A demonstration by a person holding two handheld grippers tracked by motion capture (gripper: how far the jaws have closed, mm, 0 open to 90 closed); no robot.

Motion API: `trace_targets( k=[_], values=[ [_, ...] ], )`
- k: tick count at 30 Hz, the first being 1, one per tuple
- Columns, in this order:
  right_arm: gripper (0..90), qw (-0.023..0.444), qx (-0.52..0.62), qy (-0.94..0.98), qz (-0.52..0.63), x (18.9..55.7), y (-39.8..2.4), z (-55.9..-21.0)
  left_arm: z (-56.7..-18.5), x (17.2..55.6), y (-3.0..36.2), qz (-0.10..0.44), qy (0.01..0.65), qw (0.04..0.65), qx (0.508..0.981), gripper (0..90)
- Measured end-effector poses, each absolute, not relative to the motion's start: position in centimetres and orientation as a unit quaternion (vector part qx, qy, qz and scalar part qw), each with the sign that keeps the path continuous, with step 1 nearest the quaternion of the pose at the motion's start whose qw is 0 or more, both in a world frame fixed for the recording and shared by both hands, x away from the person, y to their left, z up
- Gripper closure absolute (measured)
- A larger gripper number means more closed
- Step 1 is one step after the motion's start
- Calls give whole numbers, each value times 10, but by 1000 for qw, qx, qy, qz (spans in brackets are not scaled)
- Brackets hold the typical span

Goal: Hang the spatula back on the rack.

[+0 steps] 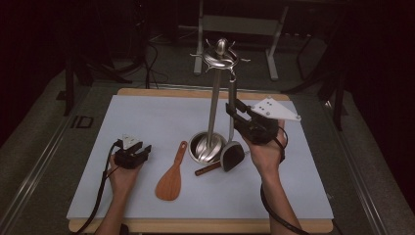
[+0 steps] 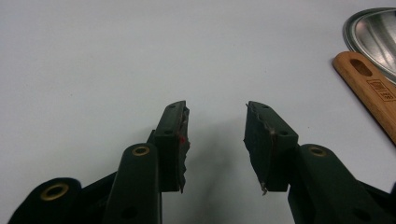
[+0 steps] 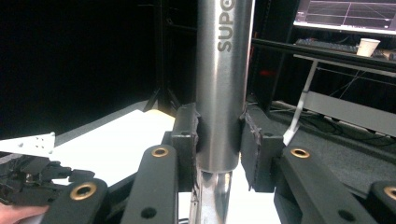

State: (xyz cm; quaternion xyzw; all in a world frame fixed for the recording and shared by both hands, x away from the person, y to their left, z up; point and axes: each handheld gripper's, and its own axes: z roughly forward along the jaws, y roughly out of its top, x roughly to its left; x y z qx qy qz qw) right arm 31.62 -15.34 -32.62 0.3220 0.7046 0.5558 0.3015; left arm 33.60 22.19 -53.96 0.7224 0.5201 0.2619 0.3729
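A steel utensil stand [image 1: 214, 107] rises from a round base [image 1: 199, 143] in the middle of the white table. From a hook on its crown hangs a turner with a steel handle [image 1: 231, 88] and a black head [image 1: 232, 156] that reaches down to the table. My right gripper [image 1: 231, 108] is shut on that handle; in the right gripper view both jaws press the steel tube [image 3: 219, 70]. My left gripper [image 1: 133, 152] rests open on the table at the left, and nothing lies between its jaws [image 2: 215, 135]. A wooden rice paddle [image 1: 171, 181] lies flat between it and the stand.
A dark brown handle [image 1: 208, 170] lies by the stand's base, partly behind the turner's head. The left gripper view has the paddle's handle [image 2: 373, 93] and the base rim [image 2: 369, 28] at its right edge. Beyond the table stand desk legs [image 1: 274, 44] and cables.
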Motion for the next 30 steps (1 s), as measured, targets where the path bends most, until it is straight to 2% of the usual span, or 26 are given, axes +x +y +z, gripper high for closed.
trace_targets(
  k=[14, 22, 30],
  values=[
    [683, 294, 320, 707, 557, 318, -152, -330, -539, 336, 222, 262, 519, 371, 724, 596],
    [635, 292, 314, 707, 562, 315, -156, -327, -539, 336, 222, 262, 519, 371, 724, 596],
    [624, 293, 312, 706, 565, 312, -162, -328, -539, 336, 222, 262, 519, 371, 724, 596]
  ],
)
